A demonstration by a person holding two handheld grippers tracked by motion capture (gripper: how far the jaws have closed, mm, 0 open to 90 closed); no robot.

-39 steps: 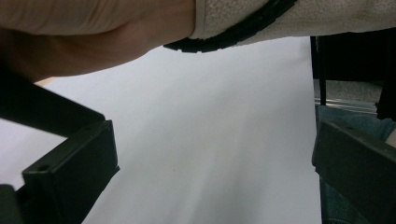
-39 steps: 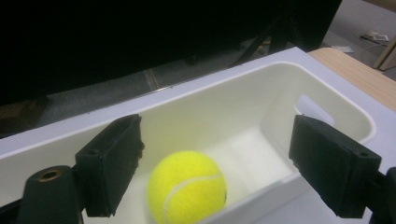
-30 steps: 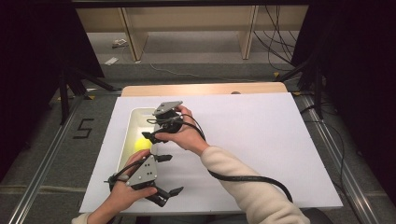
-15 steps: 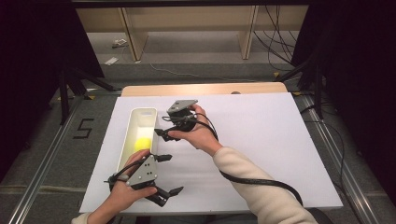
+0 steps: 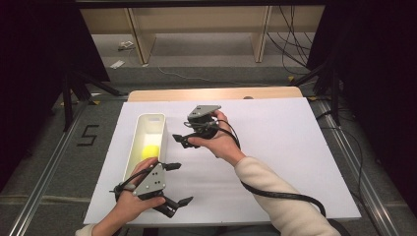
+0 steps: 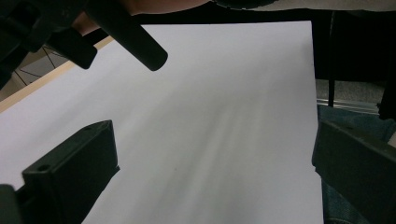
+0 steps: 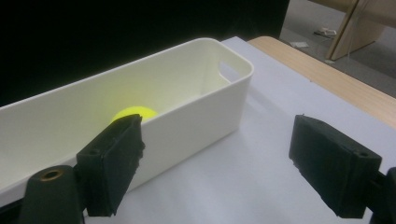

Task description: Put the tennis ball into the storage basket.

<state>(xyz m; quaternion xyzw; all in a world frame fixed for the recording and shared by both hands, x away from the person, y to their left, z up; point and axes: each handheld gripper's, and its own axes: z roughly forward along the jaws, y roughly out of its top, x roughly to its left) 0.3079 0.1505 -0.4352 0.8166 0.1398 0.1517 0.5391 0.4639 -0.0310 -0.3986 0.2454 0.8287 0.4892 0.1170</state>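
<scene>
A yellow ball (image 5: pixel 150 151) lies inside a long white bin (image 5: pixel 140 127) on the left part of the white-covered table. My right gripper (image 5: pixel 179 141) hovers just right of the bin, jaws pointing at it, open and holding nothing. In the right gripper view the ball (image 7: pixel 135 113) shows over the bin's wall (image 7: pixel 219 112), with my right gripper (image 7: pixel 219 163) spread wide in front. My left gripper (image 5: pixel 181 183) rests near the table's front edge below the bin, open and empty. In the left gripper view, my left gripper (image 6: pixel 210 172) frames bare white sheet, with the other gripper's black jaws at the top left.
A white sheet (image 5: pixel 275 147) covers most of the table, with a strip of wooden tabletop (image 5: pixel 216 93) showing at the far edge. A black cable (image 5: pixel 280 194) trails from the right gripper along the person's sleeve. Wooden furniture legs stand on the floor beyond.
My right gripper has moved rightward, from over the bin to the sheet beside it, still open. The left gripper has stayed in place.
</scene>
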